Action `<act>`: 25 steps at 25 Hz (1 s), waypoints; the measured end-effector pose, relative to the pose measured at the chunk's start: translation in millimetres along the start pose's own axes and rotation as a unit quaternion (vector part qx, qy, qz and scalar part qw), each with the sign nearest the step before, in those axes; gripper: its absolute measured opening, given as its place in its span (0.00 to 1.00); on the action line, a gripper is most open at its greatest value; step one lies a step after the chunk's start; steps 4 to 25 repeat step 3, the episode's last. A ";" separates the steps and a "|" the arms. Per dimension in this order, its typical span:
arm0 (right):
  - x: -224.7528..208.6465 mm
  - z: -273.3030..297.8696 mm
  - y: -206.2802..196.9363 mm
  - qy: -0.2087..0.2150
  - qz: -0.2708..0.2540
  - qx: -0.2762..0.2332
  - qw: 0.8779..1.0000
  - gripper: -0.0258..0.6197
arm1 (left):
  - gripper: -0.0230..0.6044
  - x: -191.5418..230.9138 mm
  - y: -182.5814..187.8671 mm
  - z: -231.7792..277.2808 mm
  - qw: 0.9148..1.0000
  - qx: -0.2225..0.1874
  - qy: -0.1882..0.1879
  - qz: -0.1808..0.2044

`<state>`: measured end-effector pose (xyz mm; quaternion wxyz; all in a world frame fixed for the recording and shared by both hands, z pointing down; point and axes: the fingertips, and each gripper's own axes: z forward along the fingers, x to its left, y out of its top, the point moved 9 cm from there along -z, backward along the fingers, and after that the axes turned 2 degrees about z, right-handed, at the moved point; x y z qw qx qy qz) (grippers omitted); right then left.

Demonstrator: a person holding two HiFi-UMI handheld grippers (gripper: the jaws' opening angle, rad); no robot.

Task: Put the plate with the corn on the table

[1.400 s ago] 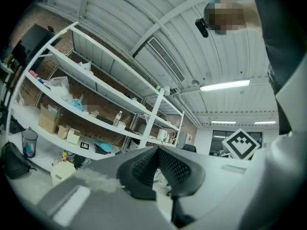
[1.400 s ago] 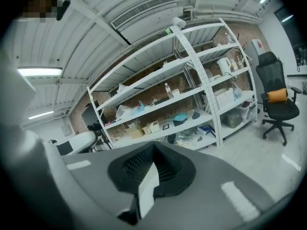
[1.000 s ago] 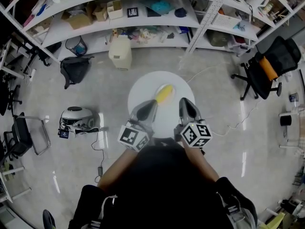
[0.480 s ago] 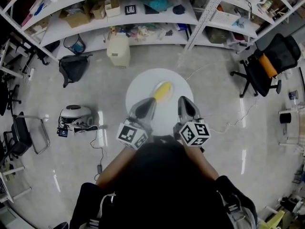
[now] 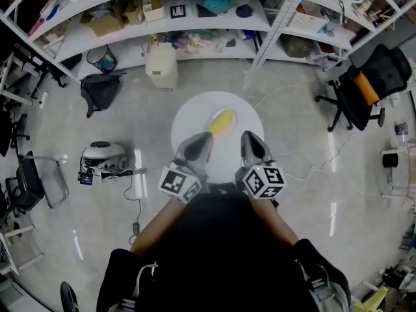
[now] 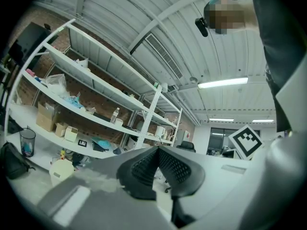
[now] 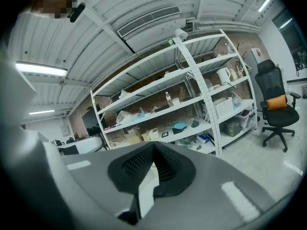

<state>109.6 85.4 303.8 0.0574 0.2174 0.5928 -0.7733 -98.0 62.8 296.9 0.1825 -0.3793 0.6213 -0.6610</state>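
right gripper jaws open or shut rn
Shut. In the right gripper view the jaws of the right gripper meet at the tips, with no gap and nothing clamped there.

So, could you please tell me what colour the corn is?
The corn is yellow; it shows best in the head view.

You get bright, even light from ceiling strips (image 6: 223,83), glare streaks on the glossy floor (image 5: 333,155), fisheye bending at edges, dark corners and soft foreground in gripper views.
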 end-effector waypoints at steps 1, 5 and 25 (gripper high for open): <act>-0.1 -0.2 -0.2 0.000 -0.001 0.001 1.000 0.05 | 0.04 -0.2 0.1 0.4 1.000 0.000 0.000 0.000; -0.1 -0.6 -0.6 -0.001 -0.003 0.003 1.000 0.05 | 0.04 -0.5 0.3 1.1 1.000 0.001 -0.001 0.001; -0.1 -0.6 -0.6 -0.001 -0.003 0.003 1.000 0.05 | 0.04 -0.5 0.3 1.1 1.000 0.001 -0.001 0.001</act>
